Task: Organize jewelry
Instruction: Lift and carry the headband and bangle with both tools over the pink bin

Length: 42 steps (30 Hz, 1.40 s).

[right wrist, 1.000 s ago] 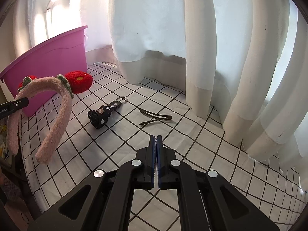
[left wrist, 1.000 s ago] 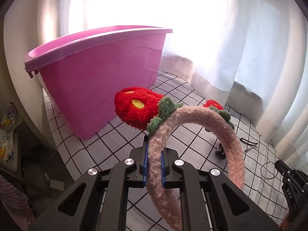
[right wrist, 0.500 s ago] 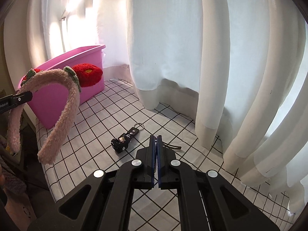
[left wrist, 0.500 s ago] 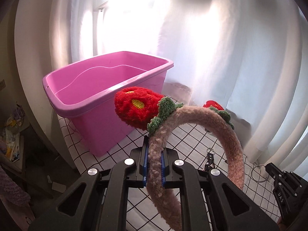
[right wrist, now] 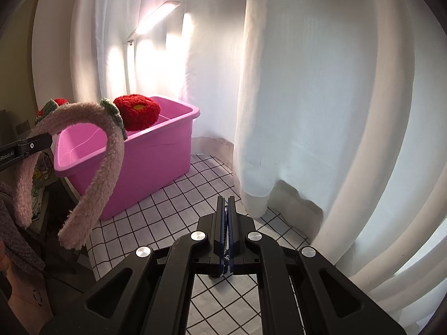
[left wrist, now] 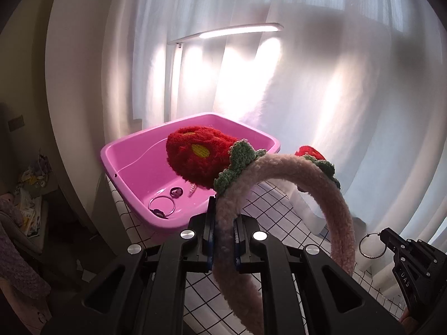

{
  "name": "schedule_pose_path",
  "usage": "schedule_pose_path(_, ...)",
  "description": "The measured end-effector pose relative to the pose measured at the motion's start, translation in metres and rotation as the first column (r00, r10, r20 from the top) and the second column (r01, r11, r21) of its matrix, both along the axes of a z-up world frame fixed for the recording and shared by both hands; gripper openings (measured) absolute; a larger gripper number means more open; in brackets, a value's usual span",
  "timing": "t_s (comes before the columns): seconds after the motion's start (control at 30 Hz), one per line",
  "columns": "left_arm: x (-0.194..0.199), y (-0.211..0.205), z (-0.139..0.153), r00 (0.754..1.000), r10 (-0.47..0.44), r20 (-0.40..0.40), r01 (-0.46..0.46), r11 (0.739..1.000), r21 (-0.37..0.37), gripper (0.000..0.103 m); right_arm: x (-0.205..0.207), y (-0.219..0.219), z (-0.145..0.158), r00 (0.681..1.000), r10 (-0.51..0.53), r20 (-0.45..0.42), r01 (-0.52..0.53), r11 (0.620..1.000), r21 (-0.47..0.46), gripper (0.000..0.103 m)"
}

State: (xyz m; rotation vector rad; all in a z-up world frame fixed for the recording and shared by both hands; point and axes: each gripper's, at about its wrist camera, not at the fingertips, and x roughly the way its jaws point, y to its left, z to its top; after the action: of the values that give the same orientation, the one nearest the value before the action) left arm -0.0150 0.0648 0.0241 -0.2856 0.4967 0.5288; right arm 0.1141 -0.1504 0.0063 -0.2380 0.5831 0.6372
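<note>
My left gripper (left wrist: 223, 209) is shut on one side of a fuzzy pink headband (left wrist: 335, 195) with red knitted flowers and green leaves. The headband hangs in the air in front of an open pink bin (left wrist: 134, 145). In the right wrist view the headband (right wrist: 109, 162) and the left gripper (right wrist: 42, 142) hang at the left, level with the bin's rim (right wrist: 156, 139). My right gripper (right wrist: 226, 203) is shut. In the left wrist view its tip (left wrist: 388, 236) holds a thin silver ring (left wrist: 373, 245) that dangles free.
The bin's floor holds a metal hoop (left wrist: 161, 203), a small dark piece (left wrist: 176, 192) and a beaded piece (left wrist: 192, 188). A black-grid white tablecloth (right wrist: 173, 209) lies under the bin. White curtains (right wrist: 307, 111) hang close behind, and a lit bar lamp (left wrist: 237, 29) is above. Clutter (left wrist: 30, 195) sits low on the left.
Both grippers have risen, so the bin's inside now shows. The silver ring left the tablecloth in the right gripper. The key fob and hair clip have dropped out of view.
</note>
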Motion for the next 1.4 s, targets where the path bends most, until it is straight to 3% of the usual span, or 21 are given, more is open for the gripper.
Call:
schedule_pose_path(0.33, 0.013, 0.1, 0.041, 0.998, 0.029, 0.056, -0.03, 1.0, 0.005, 0.01, 0.01, 0.112, 0.058, 0.994, 0.064, 0.091, -0.067, 0.997, 0.024, 0.002)
schedule_pose_path(0.6, 0.015, 0.178, 0.036, 0.993, 0.112, 0.03, -0.112, 0.994, 0.0, 0.01, 0.017, 0.199, 0.076, 0.983, 0.15, 0.106, -0.154, 0.988, 0.024, 0.002)
schedule_pose_path(0.93, 0.036, 0.216, 0.005, 0.993, 0.106, -0.049, -0.107, 0.994, -0.028, 0.01, 0.041, 0.272, 0.047, 0.982, 0.185, 0.039, -0.185, 0.983, -0.017, 0.002)
schedule_pose_path(1.4, 0.077, 0.217, -0.029, 0.984, 0.034, -0.177, -0.041, 0.999, -0.034, 0.012, 0.078, 0.291, -0.001, 0.983, 0.152, -0.106, -0.159, 0.985, -0.063, 0.002)
